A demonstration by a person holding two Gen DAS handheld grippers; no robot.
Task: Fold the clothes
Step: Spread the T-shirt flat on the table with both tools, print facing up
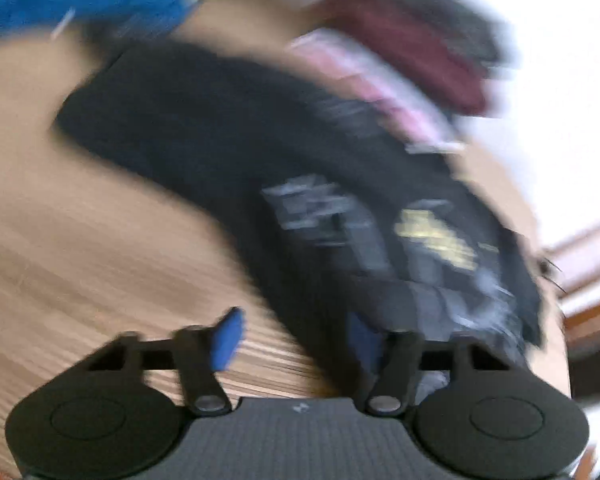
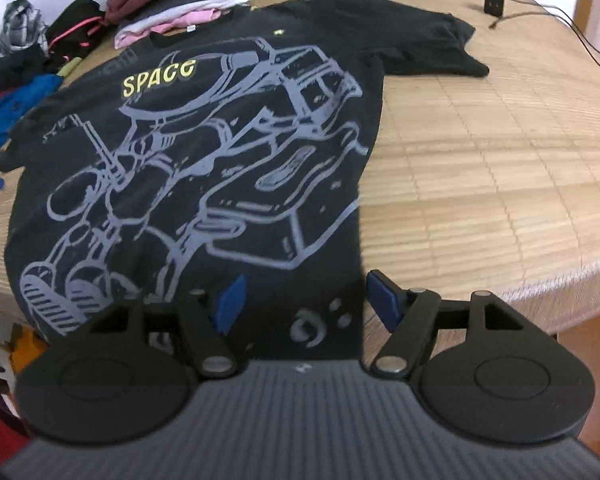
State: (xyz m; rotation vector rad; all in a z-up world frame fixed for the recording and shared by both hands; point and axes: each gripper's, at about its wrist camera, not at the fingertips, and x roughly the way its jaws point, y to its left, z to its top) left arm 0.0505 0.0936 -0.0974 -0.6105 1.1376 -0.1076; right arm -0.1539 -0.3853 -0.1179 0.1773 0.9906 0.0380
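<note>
- Shirt: our black T-shirt (image 2: 204, 152) lies flat, print up, on the woven desk (image 2: 480, 168), collar at the far side beside the folded stack (image 2: 180, 0).
- We hold the right gripper (image 2: 304, 300) over its near hem, fingers apart and empty; the left gripper (image 1: 296, 340) likewise (view blurred).
- We should pinch matching hem corners evenly; soft knit creases easily.

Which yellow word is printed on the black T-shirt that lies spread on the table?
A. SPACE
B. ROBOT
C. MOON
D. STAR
A: in the right wrist view, yellow letters near the collar of the black T-shirt read as SPACE, above the grey drawing.
</note>
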